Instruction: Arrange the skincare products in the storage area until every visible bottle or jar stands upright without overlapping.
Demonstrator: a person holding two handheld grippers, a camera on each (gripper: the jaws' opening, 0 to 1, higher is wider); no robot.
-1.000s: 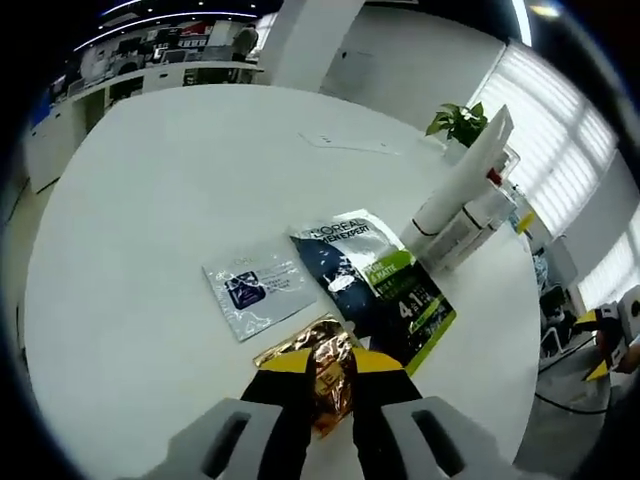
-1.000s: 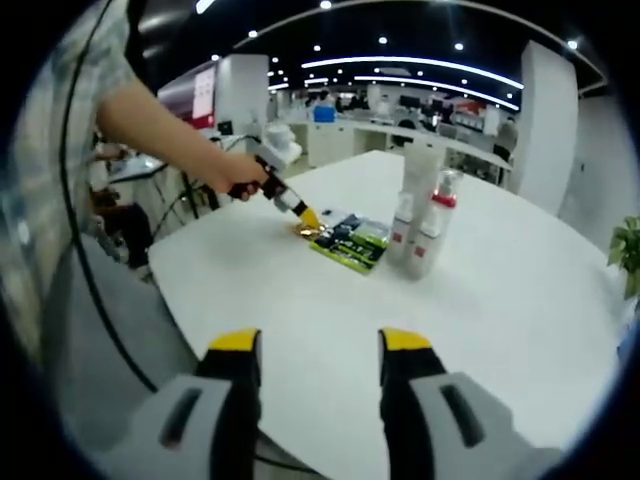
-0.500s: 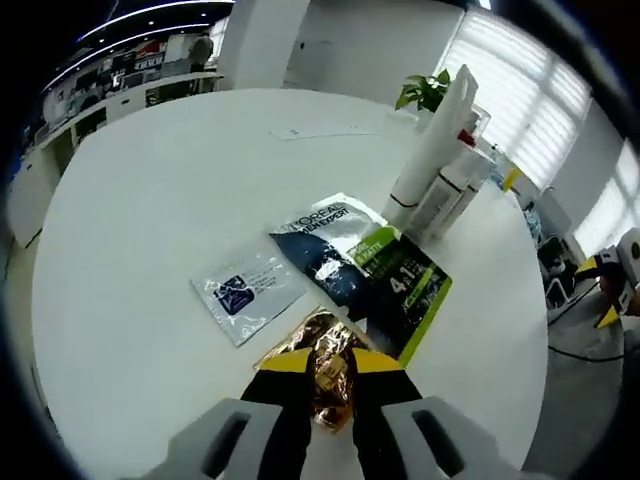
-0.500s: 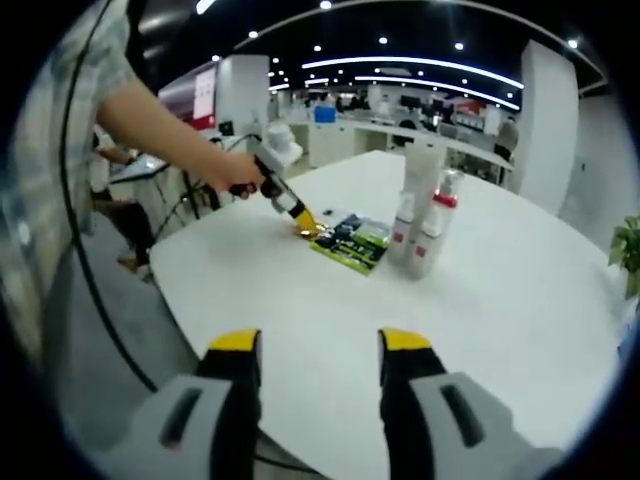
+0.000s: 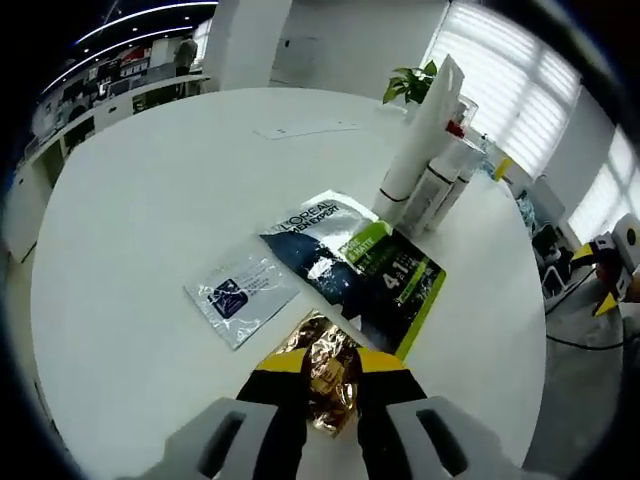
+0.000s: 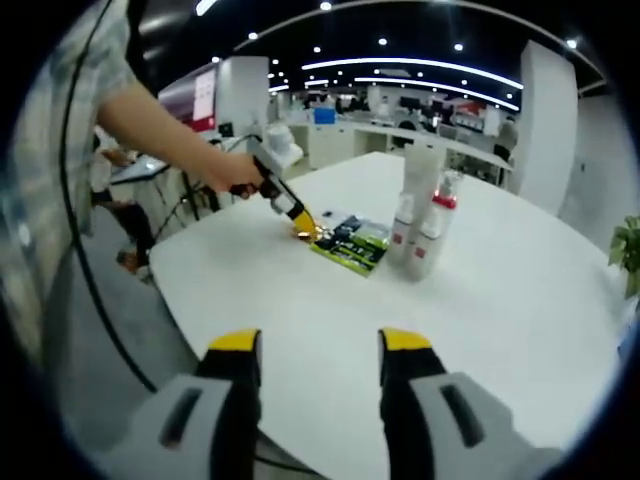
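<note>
- Left gripper (image 5: 322, 368): yellow-tipped jaws pressed in on a crinkled gold foil sachet (image 5: 325, 362), which sits between them at the 6 o'clock edge of the left gripper view; the sachet's far end lies on or just over the white round table (image 5: 150, 200). No writing legible on the foil.
- Just beyond, toward 12 o'clock: a dark blue and lime-green sachet pack (image 5: 355, 272) lying flat. Silver upper end reads "L'OREAL" with a second line, likely "MEN EXPERT"; green panel carries a large "4"; the rest too small to read.
- At 10 o'clock of the gold sachet: a small silvery sample sachet (image 5: 242, 296), flat, with a dark blue square logo; text unreadable. Just beside the L'Oreal pack, apart from it.
- Further, 1 o'clock: a cluster of upright containers. Tall white tube (image 5: 418, 140), leaning in this view, with a dark band near its base; next to it shorter white bottles (image 5: 440, 185), one with a red part at the top. Labels unreadable.
- Far: a sheet of paper (image 5: 302, 129) flat on the table; a green potted plant (image 5: 408, 86) behind the tube.
- Right gripper (image 6: 318, 345): jaws spread, nothing between them, held off the near table edge.
- In the right gripper view, across the table at 11 o'clock: the person's hand (image 6: 222, 176) holding the left gripper tip down on the gold sachet; the green pack and upright bottles stand to its right.
</note>
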